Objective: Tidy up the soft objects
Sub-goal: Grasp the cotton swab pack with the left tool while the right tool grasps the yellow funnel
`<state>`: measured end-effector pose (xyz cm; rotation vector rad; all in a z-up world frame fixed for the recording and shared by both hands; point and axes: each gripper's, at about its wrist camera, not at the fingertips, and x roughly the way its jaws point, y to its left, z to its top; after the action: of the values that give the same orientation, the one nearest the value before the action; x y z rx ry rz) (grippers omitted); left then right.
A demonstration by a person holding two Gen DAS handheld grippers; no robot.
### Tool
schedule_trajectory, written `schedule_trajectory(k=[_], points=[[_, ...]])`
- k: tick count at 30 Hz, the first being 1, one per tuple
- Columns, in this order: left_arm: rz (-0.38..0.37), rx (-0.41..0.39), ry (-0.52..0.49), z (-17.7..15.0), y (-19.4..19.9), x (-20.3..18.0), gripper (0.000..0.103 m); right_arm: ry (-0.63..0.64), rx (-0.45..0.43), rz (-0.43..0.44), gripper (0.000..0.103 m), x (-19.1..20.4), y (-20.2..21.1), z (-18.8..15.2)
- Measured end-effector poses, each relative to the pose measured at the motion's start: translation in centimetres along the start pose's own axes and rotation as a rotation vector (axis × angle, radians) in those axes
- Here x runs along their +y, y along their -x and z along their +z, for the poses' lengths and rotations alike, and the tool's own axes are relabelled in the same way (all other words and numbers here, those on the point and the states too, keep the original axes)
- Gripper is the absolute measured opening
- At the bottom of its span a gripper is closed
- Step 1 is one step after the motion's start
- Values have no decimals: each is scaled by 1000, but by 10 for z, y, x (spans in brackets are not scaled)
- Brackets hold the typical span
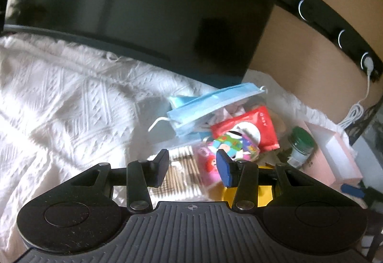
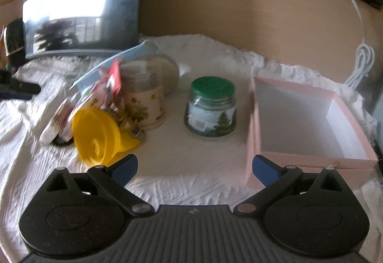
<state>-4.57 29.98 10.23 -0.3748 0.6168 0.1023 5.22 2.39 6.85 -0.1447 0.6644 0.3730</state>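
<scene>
My left gripper [image 1: 192, 168] hangs partly open over a heap of soft things on the white cloth [image 1: 59, 100]: a blue mask [image 1: 205, 105] on top, a red packet [image 1: 249, 129] and a cartoon packet [image 1: 229, 145] below; it holds nothing. My right gripper [image 2: 195, 166] is wide open and empty, between a yellow roll [image 2: 95, 136] and the pink box [image 2: 311, 157], with a green-lidded jar [image 2: 210, 107] ahead.

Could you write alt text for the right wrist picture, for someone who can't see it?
An open tool hovers over a white cloth, holding nothing. Ahead stand a green-lidded jar, an open pink box and a yellow roll beside a pile of packets.
</scene>
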Motion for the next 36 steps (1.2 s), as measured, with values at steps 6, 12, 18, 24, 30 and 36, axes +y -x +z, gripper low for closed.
schedule_trajectory(k=[6, 12, 18, 24, 30, 36], points=[[-21, 75, -158, -19, -19, -22, 48, 79, 6, 28, 102, 20, 3, -9], [79, 55, -34, -17, -40, -12, 48, 91, 36, 40, 102, 27, 1, -13], [108, 75, -59, -15, -60, -5, 52, 58, 74, 45, 102, 27, -7, -19], [145, 80, -61, -24, -65, 6, 81, 60, 93, 45, 102, 28, -13, -20], [107, 143, 62, -21, -78, 25, 89, 63, 86, 66, 102, 32, -14, -16], [65, 134, 78, -23, -79, 30, 87, 100, 33, 122, 102, 45, -16, 2]])
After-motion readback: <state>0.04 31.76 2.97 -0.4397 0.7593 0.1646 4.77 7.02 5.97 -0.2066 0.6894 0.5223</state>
